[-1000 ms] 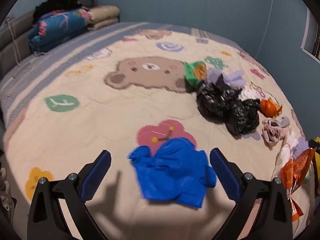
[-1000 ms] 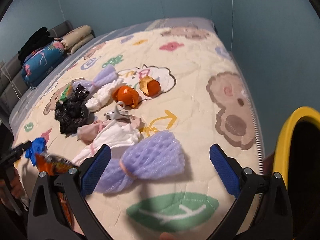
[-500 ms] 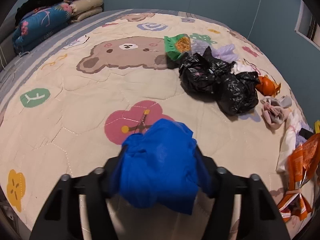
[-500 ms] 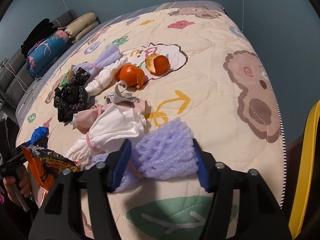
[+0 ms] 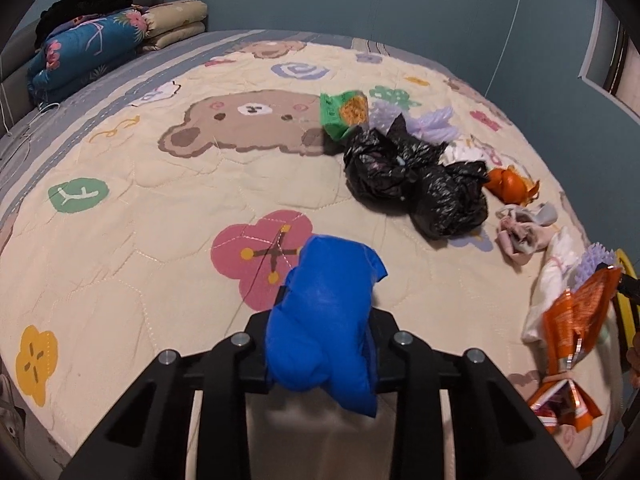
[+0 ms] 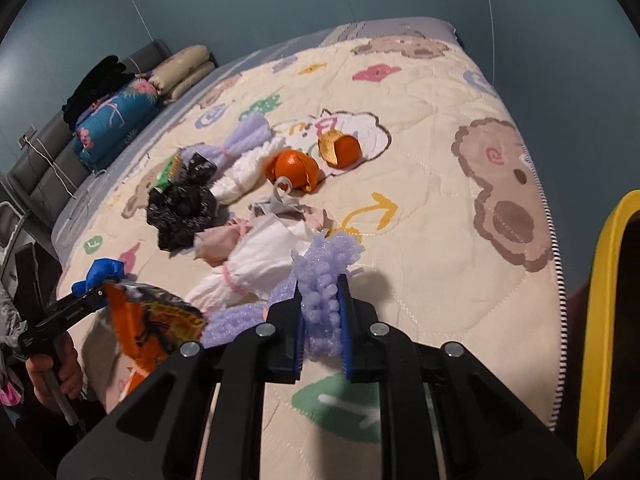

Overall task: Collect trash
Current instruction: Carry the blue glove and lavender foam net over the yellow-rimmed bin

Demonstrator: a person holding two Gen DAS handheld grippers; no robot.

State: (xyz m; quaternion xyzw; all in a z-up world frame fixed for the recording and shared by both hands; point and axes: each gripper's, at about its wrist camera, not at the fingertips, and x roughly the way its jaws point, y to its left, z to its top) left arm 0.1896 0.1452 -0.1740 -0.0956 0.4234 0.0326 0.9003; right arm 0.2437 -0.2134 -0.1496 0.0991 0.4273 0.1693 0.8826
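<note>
Over the near edge of the bed, the left gripper [image 5: 326,316] has its jaws closing on a crumpled blue bag [image 5: 324,316], the bundle bulging out above and below the pads, just past the pink flower on the quilt [image 5: 160,208]. To the right, the right gripper [image 6: 320,312] is closing too, its blue pads squeezing a wad of purple foam netting [image 6: 324,280] tight between them.

The rest of the trash lies in a loose heap across the middle of the quilt: two knotted black bags [image 5: 416,184], whose contents cannot be seen, a green snack packet [image 5: 344,114] at the far end, orange peel [image 6: 296,168], white and pink wrappers [image 6: 256,260], and an orange foil packet [image 6: 152,324] by the near edge. A yellow-rimmed bin [image 6: 608,320] stands at the bed's right side; its inside is dark, so what it holds I cannot tell.
</note>
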